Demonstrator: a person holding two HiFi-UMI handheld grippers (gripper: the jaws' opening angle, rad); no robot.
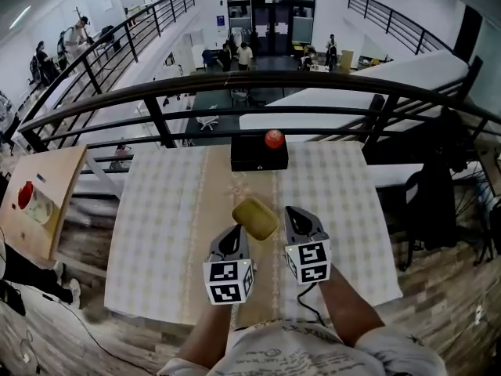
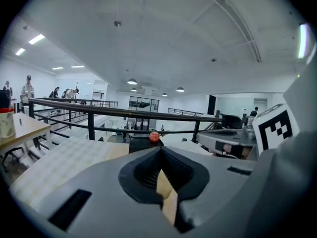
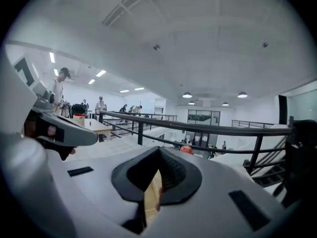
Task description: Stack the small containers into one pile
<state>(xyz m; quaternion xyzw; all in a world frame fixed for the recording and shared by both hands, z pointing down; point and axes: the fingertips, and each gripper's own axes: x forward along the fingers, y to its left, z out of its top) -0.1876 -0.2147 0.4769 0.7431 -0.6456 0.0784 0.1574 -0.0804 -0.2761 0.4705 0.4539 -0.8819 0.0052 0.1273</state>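
Note:
One olive-yellow small container [image 1: 254, 218] lies on the tan runner in the middle of the checked table [image 1: 156, 225], seen in the head view only. My left gripper [image 1: 232, 232] hovers just near and left of it. My right gripper [image 1: 296, 212] hovers just right of it. Neither touches it. Both point towards the far end of the table, held well above it. In the left gripper view the jaws of the left gripper [image 2: 166, 182] meet with nothing between them. The right gripper [image 3: 153, 182] looks the same in its own view. The grippers' bodies hide the container in both gripper views.
A black box [image 1: 259, 153] with a red ball [image 1: 274, 139] on top stands at the table's far edge, before a dark railing [image 1: 235, 84]. A wooden side table [image 1: 47, 178] at the left carries a red-lidded cup [image 1: 27, 196]. Dark chairs [image 1: 438, 178] stand at the right.

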